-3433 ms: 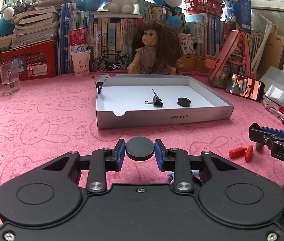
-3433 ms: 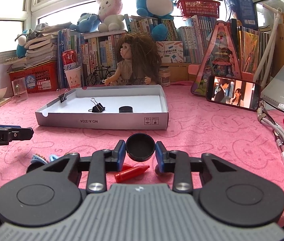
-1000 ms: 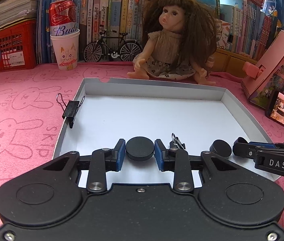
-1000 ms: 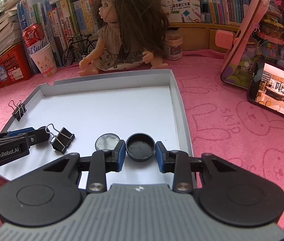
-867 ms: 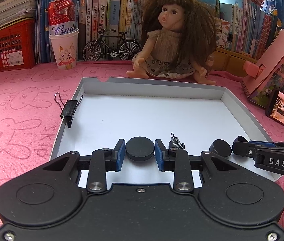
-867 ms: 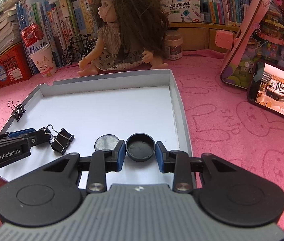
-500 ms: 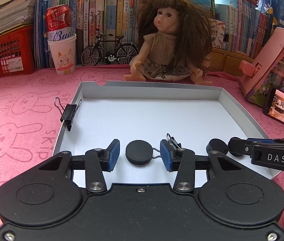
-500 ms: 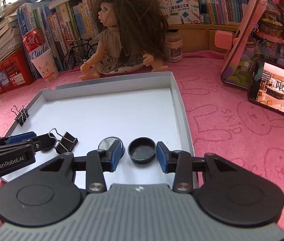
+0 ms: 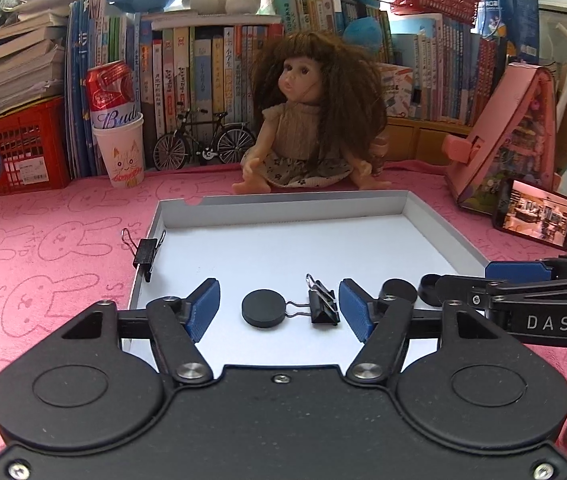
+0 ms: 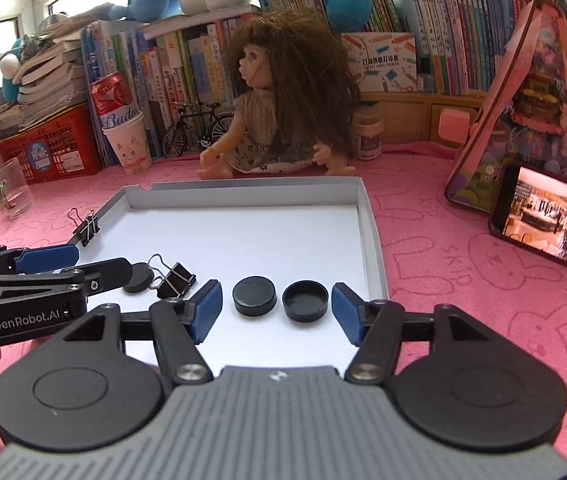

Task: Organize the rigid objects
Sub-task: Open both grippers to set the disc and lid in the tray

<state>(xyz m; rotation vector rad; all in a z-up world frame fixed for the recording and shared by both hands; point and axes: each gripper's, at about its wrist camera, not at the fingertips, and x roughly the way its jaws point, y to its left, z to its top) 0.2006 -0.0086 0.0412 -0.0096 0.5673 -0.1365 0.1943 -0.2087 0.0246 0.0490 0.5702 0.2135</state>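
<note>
A shallow white tray (image 9: 283, 204) (image 10: 371, 216) lies on the pink cloth. My left gripper (image 9: 279, 306) is open over its near part, with a flat black disc (image 9: 263, 307) lying loose between the fingers and a black binder clip (image 9: 323, 304) beside it. My right gripper (image 10: 275, 306) is open; between its fingers lie a black disc (image 10: 254, 301) and an upturned black cap (image 10: 305, 301). The left gripper's disc also shows in the right wrist view (image 10: 138, 277), next to the clip (image 10: 173, 276). A second binder clip (image 9: 145, 250) is clipped on the tray's left wall.
A doll (image 9: 307, 120) sits behind the tray. A cup with a can (image 9: 117, 136), a toy bicycle (image 9: 203, 140), a red crate (image 9: 11, 152) and books line the back. A phone (image 10: 547, 220) leans on a pink stand at the right. A glass (image 10: 11, 188) stands at the left.
Both grippers have opened and let go: the left's disc and the right's cap now lie on the tray floor. Both grippers have drawn back and up a little.
</note>
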